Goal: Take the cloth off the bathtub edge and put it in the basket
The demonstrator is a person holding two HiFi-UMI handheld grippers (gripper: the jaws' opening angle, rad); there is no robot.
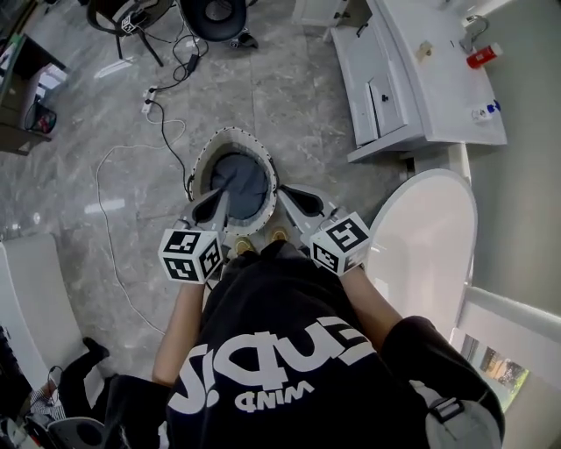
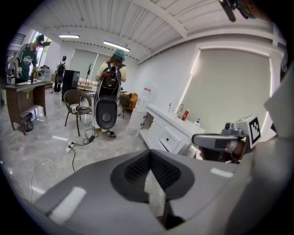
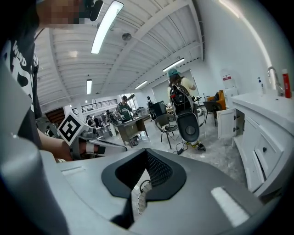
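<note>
A grey cloth point(image 1: 241, 180) lies inside the round basket point(image 1: 203, 158) on the floor in front of the person. My left gripper point(image 1: 223, 195) hangs over the basket's near rim with its jaws shut and nothing between them point(image 2: 150, 158). My right gripper point(image 1: 285, 195) is beside it at the basket's right edge. Its jaws also meet with nothing held point(image 3: 147, 158), and the basket's stitched rim point(image 3: 140, 197) shows below them. The white bathtub point(image 1: 465, 219) lies to the right with its edge bare.
A white vanity counter point(image 1: 438, 79) with a red bottle point(image 1: 482, 57) stands at the back right. A cable point(image 1: 110, 219) trails over the marble floor to the left. A black stand point(image 1: 215, 17) is beyond the basket. People are working in the background.
</note>
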